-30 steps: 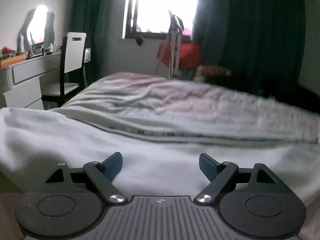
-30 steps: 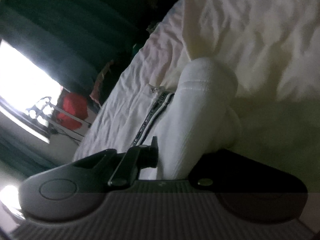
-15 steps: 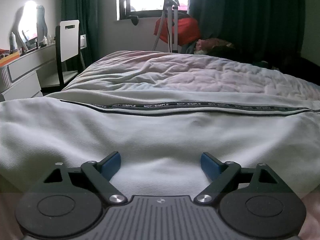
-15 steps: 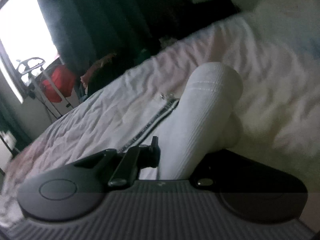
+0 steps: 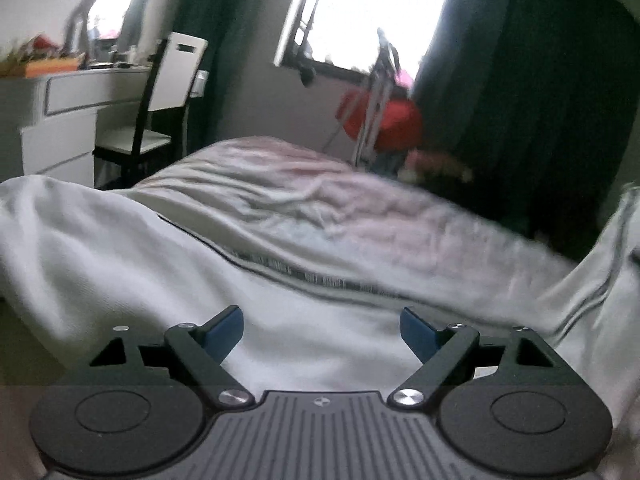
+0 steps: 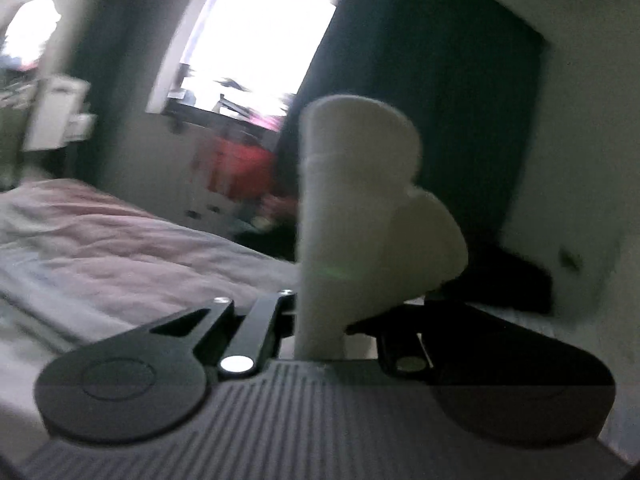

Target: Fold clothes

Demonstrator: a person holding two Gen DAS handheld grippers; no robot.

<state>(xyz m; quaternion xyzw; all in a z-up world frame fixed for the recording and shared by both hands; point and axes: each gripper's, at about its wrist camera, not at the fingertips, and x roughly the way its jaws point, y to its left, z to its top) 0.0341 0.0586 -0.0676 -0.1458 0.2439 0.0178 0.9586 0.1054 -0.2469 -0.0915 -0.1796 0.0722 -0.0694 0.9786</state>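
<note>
The right gripper [image 6: 320, 320] is clamped on a bunched end of the white garment [image 5: 168, 280], raised clear of the bed [image 5: 304, 204], probably to carry it over for a fold. The left gripper [image 5: 322, 330], jaws apart, hovers over the cloth spread just ahead.

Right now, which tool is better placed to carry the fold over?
Right. The right tool is shut on a bunched edge of the white ribbed garment, lifted off the bed. The left tool hangs open above the cloth, gripping nothing.

White garment [image 5: 132, 264] across rumpled bed [image 5: 320, 200]
</note>
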